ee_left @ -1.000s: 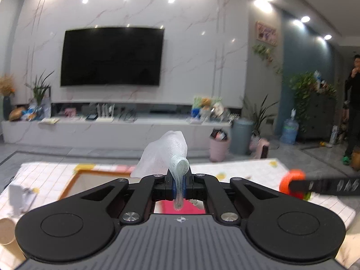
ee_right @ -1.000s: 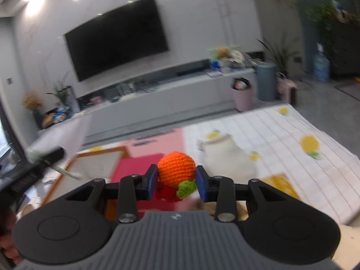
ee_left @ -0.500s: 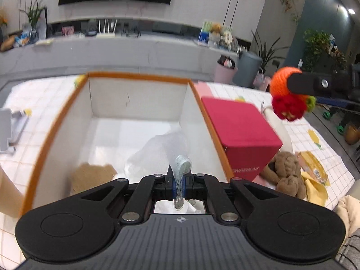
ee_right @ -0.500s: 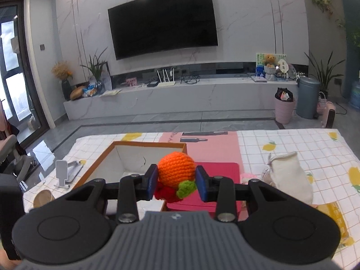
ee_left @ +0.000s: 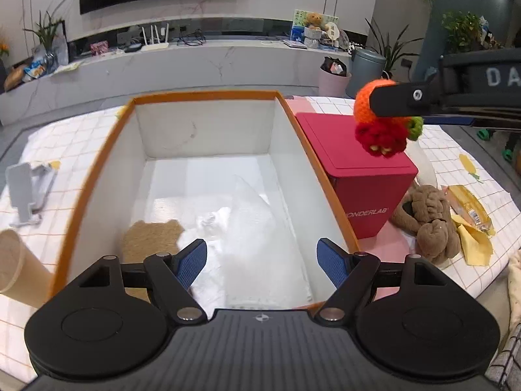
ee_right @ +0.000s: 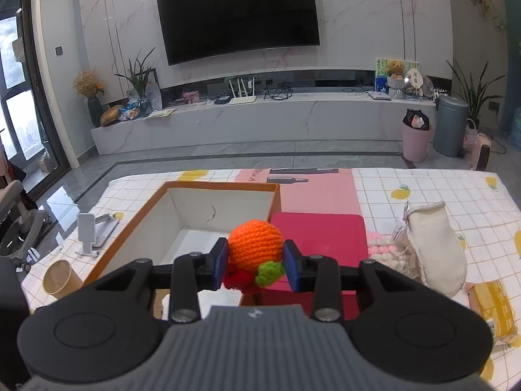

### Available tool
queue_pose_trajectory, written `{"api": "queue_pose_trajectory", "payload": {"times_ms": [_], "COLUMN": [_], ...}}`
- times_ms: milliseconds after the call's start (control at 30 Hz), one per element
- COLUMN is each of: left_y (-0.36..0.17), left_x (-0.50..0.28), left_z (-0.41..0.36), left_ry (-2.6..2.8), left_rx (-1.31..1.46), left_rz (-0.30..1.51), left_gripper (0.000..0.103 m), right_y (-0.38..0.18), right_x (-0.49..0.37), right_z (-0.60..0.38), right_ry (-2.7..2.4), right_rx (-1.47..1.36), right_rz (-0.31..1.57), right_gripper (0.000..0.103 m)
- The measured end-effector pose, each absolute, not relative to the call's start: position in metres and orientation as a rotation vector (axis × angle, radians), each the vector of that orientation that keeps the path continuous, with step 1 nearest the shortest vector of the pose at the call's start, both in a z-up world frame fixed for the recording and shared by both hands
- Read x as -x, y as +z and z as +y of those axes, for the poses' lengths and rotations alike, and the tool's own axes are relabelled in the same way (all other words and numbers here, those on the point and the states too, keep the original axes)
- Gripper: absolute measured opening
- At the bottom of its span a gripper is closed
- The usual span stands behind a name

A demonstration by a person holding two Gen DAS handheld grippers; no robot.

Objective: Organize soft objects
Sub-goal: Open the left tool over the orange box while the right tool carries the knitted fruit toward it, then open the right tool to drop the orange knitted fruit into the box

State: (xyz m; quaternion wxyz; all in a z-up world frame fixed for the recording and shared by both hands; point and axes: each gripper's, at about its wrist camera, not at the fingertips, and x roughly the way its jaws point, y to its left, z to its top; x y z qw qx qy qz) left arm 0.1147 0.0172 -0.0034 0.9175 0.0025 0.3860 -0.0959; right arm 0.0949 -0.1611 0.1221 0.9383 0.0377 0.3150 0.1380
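Left gripper [ee_left: 261, 262] hung wide open, empty, above orange-rimmed box [ee_left: 208, 95]; right gripper [ee_right: 255, 264] clamped crocheted orange toy [ee_right: 255, 248] over red box [ee_right: 325, 228].

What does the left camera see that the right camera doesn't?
Only the left view shows the white mesh and tan cloth lying in the box, the brown plush, and the open left gripper. Only the right view shows the TV whole and the white mitt. Both show the box, red box and knitted orange in the right gripper.
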Motion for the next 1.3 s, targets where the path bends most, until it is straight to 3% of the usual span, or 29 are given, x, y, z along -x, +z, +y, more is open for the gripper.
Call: {"api": "queue_pose_trajectory", "payload": {"times_ms": [300,500,1300], "left_y": [0.035,0.031,-0.015], "left_x": [-0.103,-0.110,-0.126], "left_z": [0.079,0.118,0.173], "left_ry": [-0.082,0.139,0.164], "left_rx": [0.134,0.144,0.420], "left_rz": [0.756,0.729,0.830], "left_gripper": [0.090,0.090,0.090], "right_y": [0.131,0.128,0.001], "right_x": [-0.105,-0.125,-0.236], "right_z": [-0.142,-0.106,0.016], "right_ry": [0.324,0.375,0.338], "right_rx": [-0.021,-0.008,-0.096], "right_rz": [0.686,0.730,1.057], "right_gripper": [0.036,0.036,0.036]}}
